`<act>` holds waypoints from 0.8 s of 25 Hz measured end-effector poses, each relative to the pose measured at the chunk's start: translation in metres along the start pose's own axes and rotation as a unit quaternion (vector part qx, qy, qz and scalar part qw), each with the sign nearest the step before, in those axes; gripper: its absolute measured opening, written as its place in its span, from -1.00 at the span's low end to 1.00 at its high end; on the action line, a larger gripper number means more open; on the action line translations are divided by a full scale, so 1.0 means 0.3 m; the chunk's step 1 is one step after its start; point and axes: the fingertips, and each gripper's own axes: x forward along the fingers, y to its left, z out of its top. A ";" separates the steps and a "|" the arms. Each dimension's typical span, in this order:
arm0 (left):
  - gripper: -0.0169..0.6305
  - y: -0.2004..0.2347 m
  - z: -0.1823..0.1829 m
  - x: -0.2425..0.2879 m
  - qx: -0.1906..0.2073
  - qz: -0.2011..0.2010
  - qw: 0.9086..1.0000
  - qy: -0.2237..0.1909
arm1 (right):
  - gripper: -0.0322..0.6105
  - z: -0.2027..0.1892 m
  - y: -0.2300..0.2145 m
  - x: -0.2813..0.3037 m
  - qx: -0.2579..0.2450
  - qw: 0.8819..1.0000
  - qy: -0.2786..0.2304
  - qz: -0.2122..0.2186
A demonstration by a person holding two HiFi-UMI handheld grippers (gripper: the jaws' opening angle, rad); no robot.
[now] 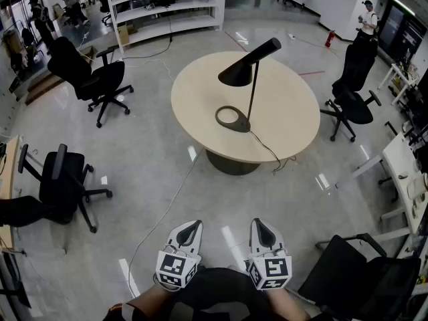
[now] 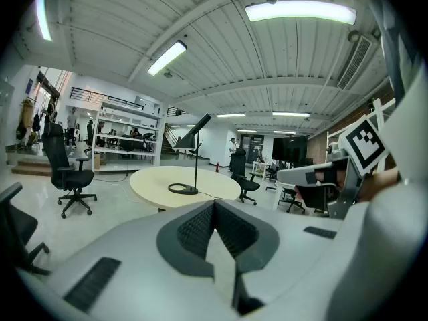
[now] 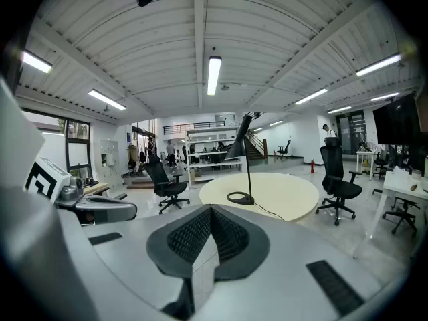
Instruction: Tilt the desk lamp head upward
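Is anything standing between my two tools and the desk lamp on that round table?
Nothing visible blocks the way. Only bare floor, with a thin cable lying on it, separates the left tool and right tool from the round table. The office chairs stand off to the sides, and the desk lamp stands alone on it.

The lamp (image 1: 241, 74) stands on the table (image 1: 294, 112), near its middle. Around the table, one chair (image 1: 93, 79) sits at 10 o'clock, a second chair (image 1: 351, 92) at 3, a third chair (image 1: 60, 182) at 8, and the shelves (image 1: 164, 29) at 11. The left gripper (image 1: 190, 227) and right gripper (image 1: 259, 225) lie side by side at 6, well apart from it.
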 end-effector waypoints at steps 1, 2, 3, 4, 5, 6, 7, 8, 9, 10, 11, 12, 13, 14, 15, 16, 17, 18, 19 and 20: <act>-0.80 0.029 0.009 -0.015 0.000 -0.001 1.000 0.000 | -0.86 0.011 0.026 0.011 0.000 1.000 0.000 -0.002; -0.80 0.058 0.018 -0.029 0.000 -0.001 1.000 0.001 | -0.86 0.022 0.052 0.022 0.000 1.000 0.000 -0.005; -0.80 0.088 0.026 -0.043 0.001 -0.003 1.000 0.001 | -0.86 0.031 0.078 0.036 0.000 1.000 -0.001 -0.008; -0.80 0.119 0.033 -0.056 0.002 -0.005 1.000 0.000 | -0.86 0.039 0.103 0.053 0.000 1.000 -0.001 -0.012; -0.80 0.151 0.039 -0.068 0.002 -0.008 1.000 0.000 | -0.86 0.046 0.128 0.071 0.000 1.000 -0.002 -0.016; -0.80 0.183 0.043 -0.079 0.003 -0.011 1.000 -0.001 | -0.86 0.052 0.151 0.090 0.000 1.000 -0.002 -0.021; -0.80 0.215 0.043 -0.089 0.002 -0.013 1.000 -0.003 | -0.86 0.058 0.174 0.107 0.000 1.000 -0.003 -0.024; -0.80 0.247 0.042 -0.099 0.001 -0.014 1.000 -0.003 | -0.86 0.063 0.196 0.123 0.000 1.000 -0.004 -0.026; -0.80 0.279 0.039 -0.107 -0.001 -0.013 1.000 -0.004 | -0.86 0.066 0.217 0.138 0.001 1.000 -0.004 -0.028; -0.80 0.307 0.037 -0.115 -0.004 -0.012 1.000 -0.005 | -0.86 0.067 0.235 0.150 0.001 1.000 -0.002 -0.028; -0.80 0.331 0.036 -0.121 -0.008 -0.009 1.000 -0.007 | -0.86 0.068 0.249 0.160 0.001 1.000 0.000 -0.028; -0.80 0.348 0.037 -0.127 -0.013 -0.007 1.000 -0.008 | -0.86 0.068 0.260 0.168 -0.001 1.000 0.003 -0.028; -0.80 0.360 0.038 -0.133 -0.017 -0.006 1.000 -0.008 | -0.86 0.071 0.267 0.174 -0.003 1.000 0.006 -0.028; -0.80 0.369 0.037 -0.137 -0.022 -0.005 1.000 -0.008 | -0.86 0.075 0.271 0.179 -0.005 1.000 0.008 -0.029; -0.80 0.376 0.035 -0.138 -0.025 -0.004 1.000 -0.007 | -0.86 0.081 0.274 0.185 -0.006 1.000 0.008 -0.030; -0.80 0.383 0.034 -0.137 -0.027 -0.005 1.000 -0.005 | -0.86 0.090 0.275 0.194 -0.006 0.999 0.007 -0.031; -0.80 0.392 0.034 -0.131 -0.028 -0.005 1.000 -0.004 | -0.86 0.098 0.276 0.206 -0.007 0.999 0.006 -0.031; -0.80 0.404 0.036 -0.121 -0.028 -0.004 1.000 -0.003 | -0.86 0.106 0.275 0.222 -0.008 0.999 0.004 -0.031; -0.80 0.417 0.039 -0.107 -0.027 -0.003 1.000 -0.003 | -0.86 0.110 0.272 0.243 -0.010 0.999 0.003 -0.030; -0.80 0.432 0.042 -0.090 -0.027 -0.001 1.000 -0.004 | -0.86 0.111 0.267 0.266 -0.011 1.000 0.004 -0.028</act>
